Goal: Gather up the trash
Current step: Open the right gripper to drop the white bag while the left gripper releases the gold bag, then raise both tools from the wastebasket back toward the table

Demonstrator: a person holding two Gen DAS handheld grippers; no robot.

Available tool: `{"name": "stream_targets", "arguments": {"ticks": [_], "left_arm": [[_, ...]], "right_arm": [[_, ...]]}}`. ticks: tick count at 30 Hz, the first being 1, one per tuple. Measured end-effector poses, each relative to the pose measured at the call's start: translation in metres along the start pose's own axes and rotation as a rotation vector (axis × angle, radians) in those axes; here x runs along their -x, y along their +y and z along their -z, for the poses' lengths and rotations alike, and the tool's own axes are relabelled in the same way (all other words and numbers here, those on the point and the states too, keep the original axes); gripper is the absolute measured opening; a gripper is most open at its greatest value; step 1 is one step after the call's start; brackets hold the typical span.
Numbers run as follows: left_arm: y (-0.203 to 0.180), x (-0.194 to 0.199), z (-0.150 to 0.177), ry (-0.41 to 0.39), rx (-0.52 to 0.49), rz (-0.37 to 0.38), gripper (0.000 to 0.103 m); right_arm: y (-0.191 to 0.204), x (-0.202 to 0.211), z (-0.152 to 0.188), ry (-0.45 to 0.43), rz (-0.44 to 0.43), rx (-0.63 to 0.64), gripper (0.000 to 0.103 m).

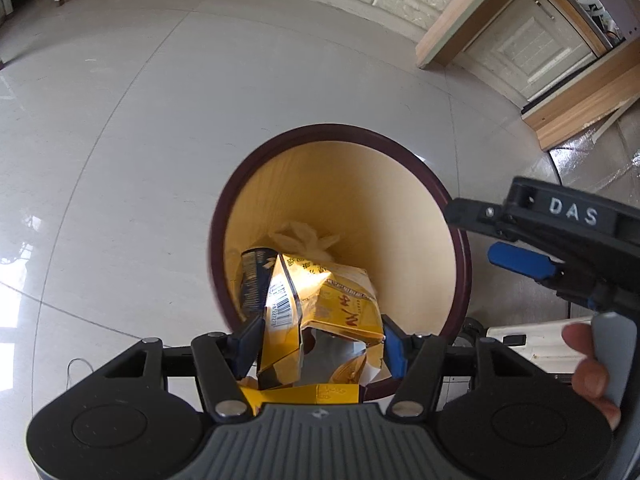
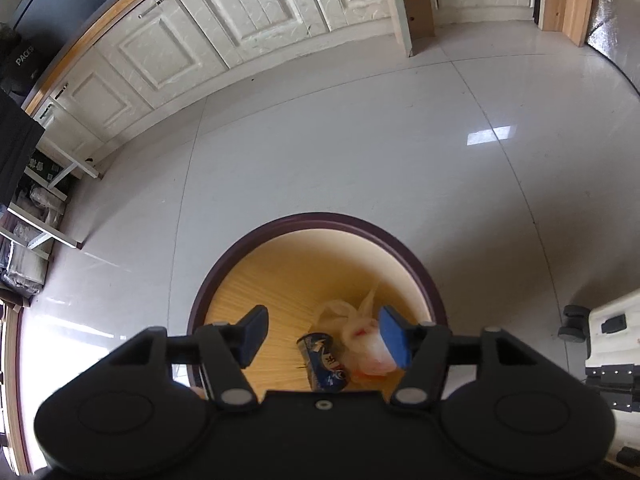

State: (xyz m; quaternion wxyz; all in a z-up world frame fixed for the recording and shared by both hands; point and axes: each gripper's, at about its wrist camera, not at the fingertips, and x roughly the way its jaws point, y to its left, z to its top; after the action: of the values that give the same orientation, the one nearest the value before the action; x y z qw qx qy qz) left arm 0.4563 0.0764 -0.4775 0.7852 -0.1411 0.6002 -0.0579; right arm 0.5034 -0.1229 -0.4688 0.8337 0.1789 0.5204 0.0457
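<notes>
A round bin (image 1: 440, 196) with a dark maroon rim and pale wood-coloured inside stands on the tiled floor. My left gripper (image 1: 320, 346) hangs over its near edge, shut on a crumpled yellow carton (image 1: 336, 304) that spans both blue pads. Deep inside lie a dark blue can (image 1: 252, 280) and a crumpled white bag (image 1: 304, 236). My right gripper (image 1: 470, 232) reaches in from the right above the rim. In the right wrist view, that gripper (image 2: 324, 336) stands open over the bin (image 2: 320, 218), nothing between its pads, with the can (image 2: 324, 364) and white bag (image 2: 360, 336) below.
White cabinet doors (image 2: 248, 12) line the far wall. A wooden door frame (image 1: 472, 8) stands at the back right. A white wheeled case (image 2: 608, 332) sits just right of the bin. Table legs and bags (image 2: 60, 184) crowd the left. A hand (image 1: 588, 364) grips the right tool.
</notes>
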Motion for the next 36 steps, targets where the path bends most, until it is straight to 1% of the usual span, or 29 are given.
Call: {"name": "stream_targets", "arguments": {"ticks": [3, 6, 7, 8, 9, 12, 15, 20, 23, 26, 31, 34, 36], "left_arm": [[-0.002, -0.006, -0.004, -0.009, -0.007, 0.03, 0.062], [-0.007, -0.011, -0.011, -0.026, -0.015, 0.065, 0.064], [-0.008, -0.013, -0.012, -0.019, -0.02, 0.066, 0.073], [-0.01, -0.015, -0.013, -0.006, -0.026, 0.056, 0.084], [-0.011, -0.016, -0.013, 0.006, -0.039, 0.036, 0.087], [-0.013, -0.017, -0.009, 0.033, -0.078, 0.001, 0.088], [-0.009, -0.013, -0.005, 0.05, -0.079, -0.015, 0.091], [-0.006, -0.001, -0.004, 0.043, -0.074, -0.04, 0.095], [-0.002, 0.006, -0.003, 0.041, -0.079, -0.057, 0.096], [-0.001, 0.013, 0.0, 0.049, -0.092, -0.08, 0.097], [0.001, 0.026, 0.004, 0.048, -0.103, -0.105, 0.099], [0.001, 0.033, 0.006, 0.045, -0.114, -0.124, 0.101], [0.002, 0.039, 0.009, 0.043, -0.111, -0.129, 0.102]], "right_arm": [[-0.002, 0.005, 0.002, 0.001, 0.009, 0.007, 0.062], [-0.003, 0.01, 0.005, 0.001, 0.019, 0.007, 0.062], [-0.003, 0.011, 0.005, 0.003, 0.018, 0.007, 0.062], [-0.004, 0.012, 0.004, 0.005, 0.019, 0.007, 0.062], [-0.005, 0.013, 0.004, 0.006, 0.023, 0.007, 0.062], [-0.005, 0.014, 0.005, 0.018, 0.039, 0.023, 0.064], [-0.006, 0.014, 0.009, 0.039, 0.053, 0.033, 0.065], [-0.006, 0.015, 0.018, 0.073, 0.075, 0.069, 0.068], [-0.007, 0.018, 0.021, 0.078, 0.093, 0.1, 0.07], [-0.01, 0.024, 0.024, 0.08, 0.106, 0.117, 0.073], [-0.011, 0.033, 0.033, 0.076, 0.154, 0.142, 0.082], [-0.014, 0.038, 0.038, 0.075, 0.192, 0.147, 0.085], [-0.016, 0.042, 0.042, 0.079, 0.198, 0.141, 0.086]]}}
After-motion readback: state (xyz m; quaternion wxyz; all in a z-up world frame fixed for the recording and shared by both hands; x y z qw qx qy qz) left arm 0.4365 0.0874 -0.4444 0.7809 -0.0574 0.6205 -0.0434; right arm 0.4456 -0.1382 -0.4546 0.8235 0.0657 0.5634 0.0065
